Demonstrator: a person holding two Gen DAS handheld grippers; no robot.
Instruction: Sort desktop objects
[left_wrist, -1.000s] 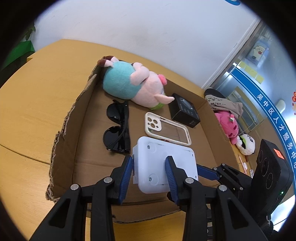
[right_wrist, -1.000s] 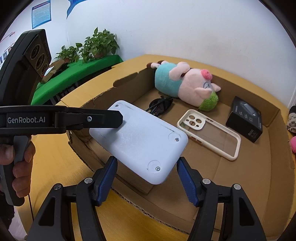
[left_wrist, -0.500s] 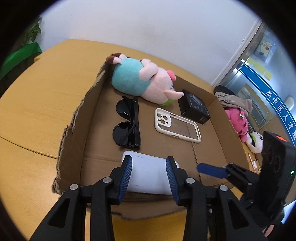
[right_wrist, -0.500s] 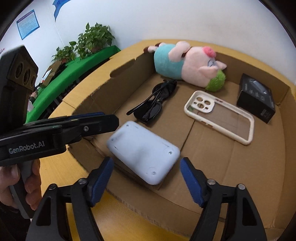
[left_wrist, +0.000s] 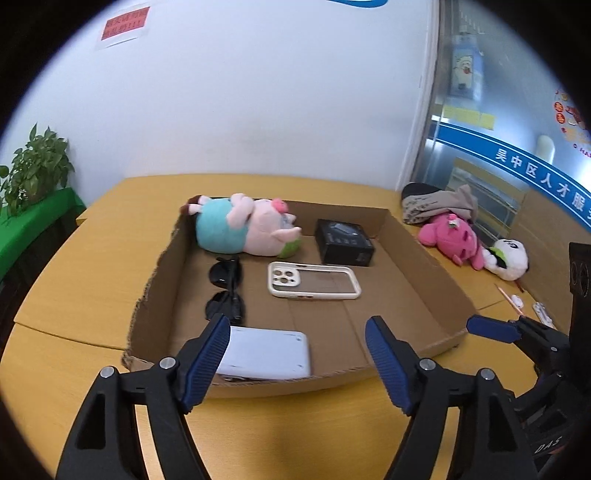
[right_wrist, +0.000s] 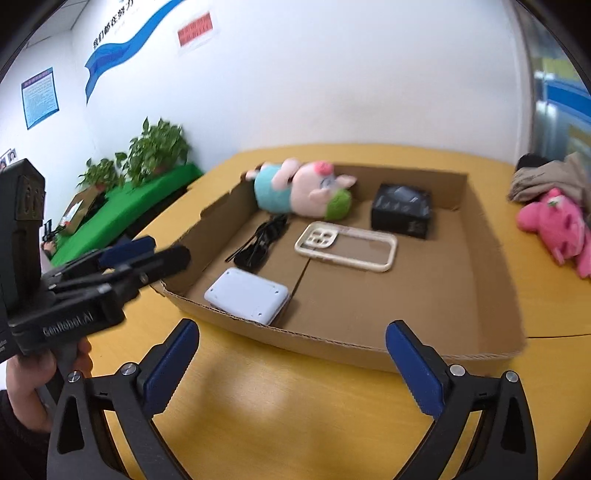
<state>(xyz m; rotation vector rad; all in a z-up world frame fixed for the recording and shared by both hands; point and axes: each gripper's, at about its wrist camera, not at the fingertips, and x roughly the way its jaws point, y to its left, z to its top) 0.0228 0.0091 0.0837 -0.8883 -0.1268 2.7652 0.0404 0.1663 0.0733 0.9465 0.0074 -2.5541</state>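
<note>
1. Two grippers, both empty. Left gripper (left_wrist: 295, 354) has its jaws spread wide, nothing between the pads; right gripper (right_wrist: 291, 363) likewise wide apart, hanging over bare table (right_wrist: 258, 406) short of the box.
2. White device (left_wrist: 267, 354) lies flat in the cardboard tray (left_wrist: 417, 258), near corner, just ahead of the left gripper's left finger; that finger's blue pad (left_wrist: 207, 354) covers its left edge, and the tray's near wall cuts off its bottom edge. Not touching the pads as far as visible.
3. From the right wrist view, the same device (right_wrist: 247, 295) sits ahead-left of the right gripper, just behind the tray's front wall (right_wrist: 332, 341).
4. Sunglasses (left_wrist: 226, 291) lie just beyond the device; folded, dark, arm detail hard to make out. In the right view (right_wrist: 262, 240) they're a black tangle, blurry.
5. Phone case (left_wrist: 314, 285) mid-tray, flat, ahead of the left gripper. Black box (left_wrist: 345, 245) beyond it, label unreadable.
6. Pig plush (left_wrist: 243, 230) against the far wall, lying on its side.
7. Right wrist view is motion-blurred; the left gripper's tips (right_wrist: 147, 254) smear at far left, hand (right_wrist: 33, 384) partly cut by the frame.
8. Pink plush (left_wrist: 452, 240), panda plush (left_wrist: 508, 258) and a cloth pile (left_wrist: 439, 205) sit outside the tray, far right of the left gripper; small items near them too small to identify.
</note>
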